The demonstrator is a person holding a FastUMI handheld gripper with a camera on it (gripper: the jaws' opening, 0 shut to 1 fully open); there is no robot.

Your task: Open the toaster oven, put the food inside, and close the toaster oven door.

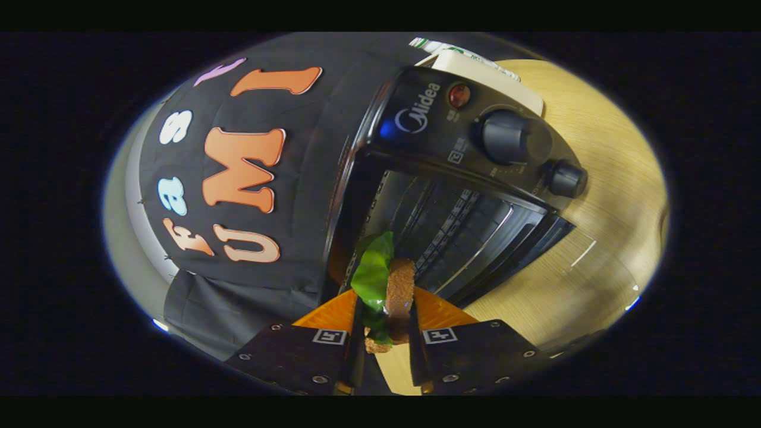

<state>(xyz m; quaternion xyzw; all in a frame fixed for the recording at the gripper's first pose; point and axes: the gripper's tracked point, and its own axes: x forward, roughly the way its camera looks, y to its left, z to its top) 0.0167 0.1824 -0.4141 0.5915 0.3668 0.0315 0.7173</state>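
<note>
Nearest, the gripper point(386, 324) is closed down to a narrow gap, with both fingers pressing on the food point(389, 285), a brown bread slice faced with a green lettuce leaf. The food stands edge-up between the fingers and projects past their tips. Just beyond it lies the toaster oven point(475, 178), whose door point(559, 261) is folded down flat onto the wooden table point(618, 178), leaving the cavity exposed. A wire rack point(458, 238) is visible inside the cavity. The food sits at the mouth of the opening, not yet on the rack. Farther on, the control panel carries two knobs point(505, 138) and a red indicator lamp point(459, 95).
</note>
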